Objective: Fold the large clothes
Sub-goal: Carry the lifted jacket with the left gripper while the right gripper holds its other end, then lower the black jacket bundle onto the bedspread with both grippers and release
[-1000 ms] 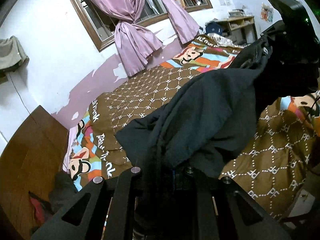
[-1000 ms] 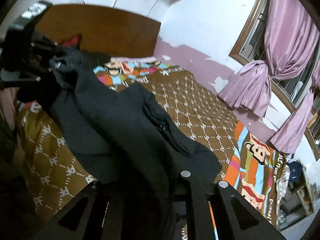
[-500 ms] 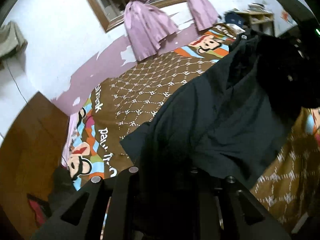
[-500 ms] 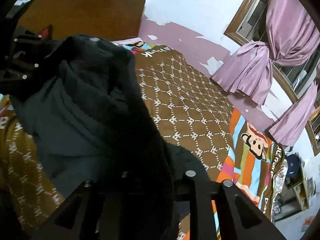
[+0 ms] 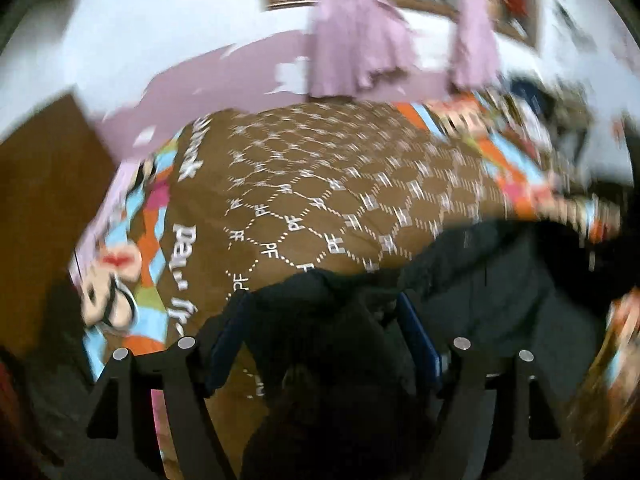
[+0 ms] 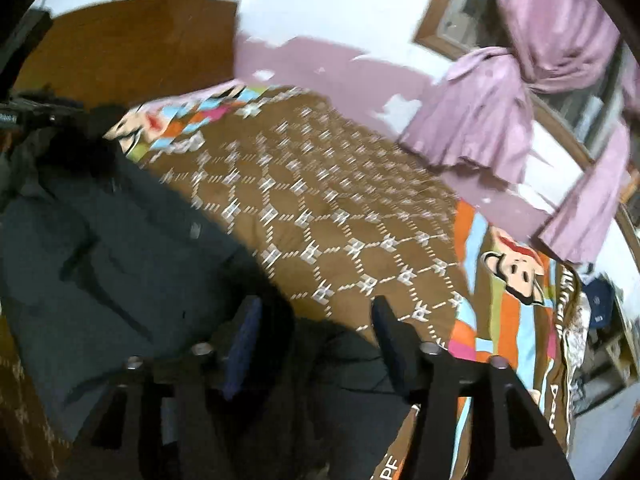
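The dark garment point(image 6: 104, 264) lies on the bed, spread over the near part of the brown patterned bedspread point(image 6: 320, 216). In the right wrist view it covers the left and near area, and its far edge runs diagonally across the bedspread. In the left wrist view the same garment point(image 5: 480, 288) fills the near and right area.

The left gripper point(image 5: 324, 316) has its jaws spread. They have just been opening. A fold of the dark cloth sits between the two blue-padded fingers point(image 5: 226, 336), but the pads do not press on it; a gap shows on each side of the fold.

The right gripper point(image 6: 316, 320) also has its jaws spread, and they too have just been opening. Dark cloth lies below and between its fingers point(image 6: 242, 336). The pads stand clear of the cloth. The right finger stands over the garment's edge where it meets the bedspread.

Both views are blurred by motion, so fine details of the cloth cannot be told.

Surroundings: a wooden headboard point(image 6: 120, 44) stands at the far left end of the bed in the right wrist view. The bedspread carries a colourful cartoon border point(image 6: 508, 280) at its right end. Pink curtains point(image 6: 480, 120) hang tied at a window on the far wall. The wall point(image 6: 320, 64) behind the bed shows purple paint that is peeling.
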### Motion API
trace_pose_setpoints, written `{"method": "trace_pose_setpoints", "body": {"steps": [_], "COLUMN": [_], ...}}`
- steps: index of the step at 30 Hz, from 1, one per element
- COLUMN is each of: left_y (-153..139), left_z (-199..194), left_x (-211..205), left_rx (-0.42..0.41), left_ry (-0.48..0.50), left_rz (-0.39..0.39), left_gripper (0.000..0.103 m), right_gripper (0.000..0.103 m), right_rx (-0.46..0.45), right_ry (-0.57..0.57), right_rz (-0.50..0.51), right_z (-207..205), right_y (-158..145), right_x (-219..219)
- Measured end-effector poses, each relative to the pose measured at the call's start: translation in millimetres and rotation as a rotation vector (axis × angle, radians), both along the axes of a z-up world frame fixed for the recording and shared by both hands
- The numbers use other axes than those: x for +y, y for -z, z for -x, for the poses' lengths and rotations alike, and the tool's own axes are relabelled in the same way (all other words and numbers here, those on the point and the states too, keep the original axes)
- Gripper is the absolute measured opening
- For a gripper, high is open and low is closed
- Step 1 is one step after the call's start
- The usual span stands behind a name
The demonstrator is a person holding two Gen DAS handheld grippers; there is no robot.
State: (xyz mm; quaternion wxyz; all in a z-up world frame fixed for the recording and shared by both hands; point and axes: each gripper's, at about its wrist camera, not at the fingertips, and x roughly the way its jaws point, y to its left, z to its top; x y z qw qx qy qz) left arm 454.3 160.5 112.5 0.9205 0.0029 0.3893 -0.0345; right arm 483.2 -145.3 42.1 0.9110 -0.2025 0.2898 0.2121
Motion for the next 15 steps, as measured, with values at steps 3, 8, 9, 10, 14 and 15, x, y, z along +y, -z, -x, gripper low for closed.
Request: {"method": "trace_pose_setpoints", "body": {"steps": [3,8,9,10,14,15], "left_y": [-14,-23,-22,-17,10,20], "left_z": [4,12,13,15,24,26], "left_x": [37,66,68,67,52,48], "left_rx": [-0.040,-0.076,-0.070,-0.055,0.010,0.023], "left_ry": [-0.091,-0.118,-0.103,-0.082,-0.024,-0.009], "left_rz": [0.221,0.306,0.300,0.292,0.319,0.329], "left_gripper": [0.072,0.077,0.077,0.077,0.077,0.077], "right_gripper": [0.084,0.095,0.095,0.095,0.095,0.095], "right_rx": [-0.054,-0.016,-0.003,0.017,0.129,0.160], "right_ry": [0.029,0.031,0.042,0.058,0.134,0.164], "right_rz": [-0.142,-0.264,-0.259,-0.252,-0.210,-0.193], "right_z": [8,14,15,14,7,4], "right_y": [-19,-26,-21,-14,22,34], "right_x": [-20,-42,-45,-47,-58,-61]}}
